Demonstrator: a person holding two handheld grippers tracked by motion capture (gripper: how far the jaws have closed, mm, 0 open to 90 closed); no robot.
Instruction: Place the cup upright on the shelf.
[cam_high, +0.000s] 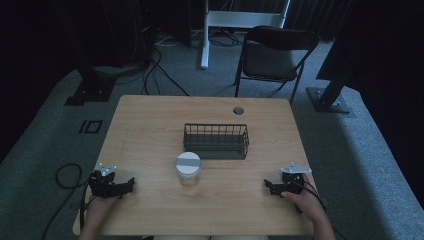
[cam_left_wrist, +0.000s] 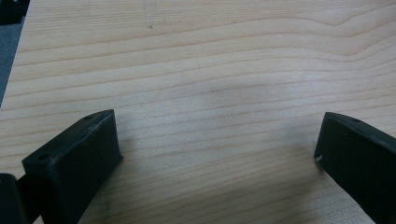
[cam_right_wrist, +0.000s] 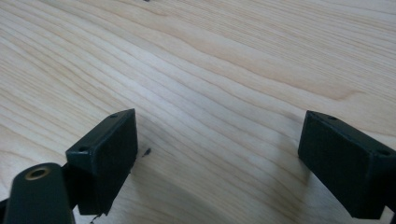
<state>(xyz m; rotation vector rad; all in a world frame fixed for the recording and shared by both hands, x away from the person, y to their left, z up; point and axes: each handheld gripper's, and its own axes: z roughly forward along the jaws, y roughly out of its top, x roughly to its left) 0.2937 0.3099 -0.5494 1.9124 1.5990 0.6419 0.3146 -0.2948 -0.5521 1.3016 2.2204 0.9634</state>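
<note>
Wooden table (cam_high: 150, 130) carries a dark wire basket (cam_high: 216, 141) at centre. Just before its left end stands a white-lidded jar (cam_high: 188, 168). My left gripper (cam_high: 131, 185) and right gripper (cam_high: 267, 185) rest at the near corners, jaws spread, empty.

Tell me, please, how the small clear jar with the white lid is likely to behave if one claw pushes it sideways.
The jar looks short and wide, standing upright on the table, so it would probably slide rather than tip. Its clear wall seems smooth, so a grip may slip. It appears empty, hence likely light, though that is hard to confirm.
</note>
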